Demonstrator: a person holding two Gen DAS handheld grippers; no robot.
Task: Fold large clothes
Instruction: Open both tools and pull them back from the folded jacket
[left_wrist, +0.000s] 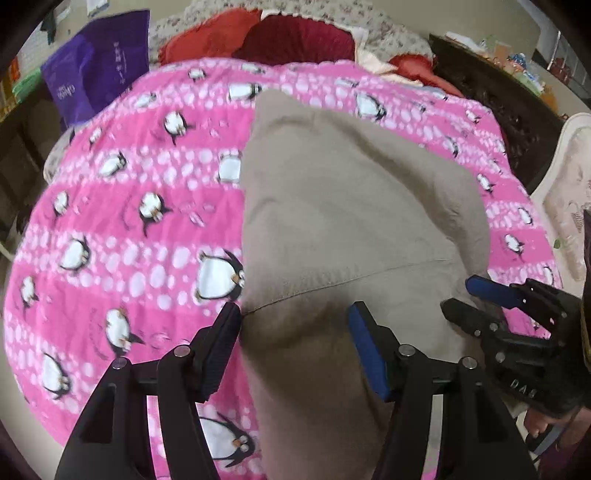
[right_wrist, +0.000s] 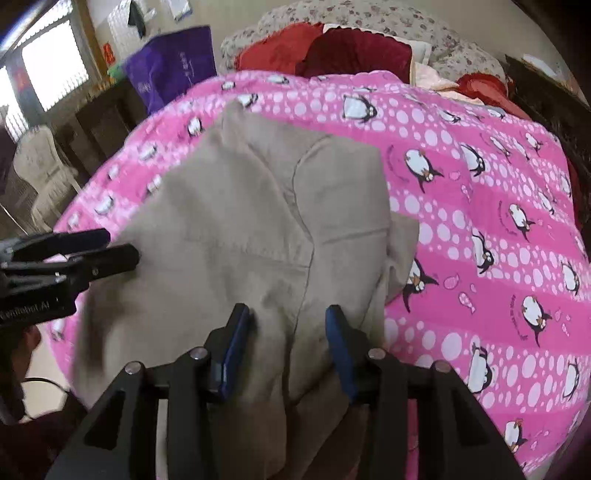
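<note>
So the biggest thing here is the pink penguin blanket (left_wrist: 110, 206) covering the whole bed, white dots and little penguins all over it. Lying on top of that is the beige garment (left_wrist: 332, 206), looks like trousers or something similar but honestly I can't tell for sure. Its long axis runs from the near edge of the bed, where the grippers are, away toward the pillow end, and it narrows to a point at the far end. In the right wrist view that far tip leans a bit left. The near end hangs over the blanket edge toward the cameras. There's a seam crossing it about halfway, plus a fold of cloth bunched along its right side.

Up at the head of the bed there's a heap of red cushions (left_wrist: 295, 37), and off to the left a purple bag (left_wrist: 99, 66).

The left gripper (left_wrist: 295, 347) has its jaws spread wide, straddling the near part of the garment with cloth between them, not pinching it. The right gripper (right_wrist: 286, 347) is also spread apart over the fabric, nothing clamped.
</note>
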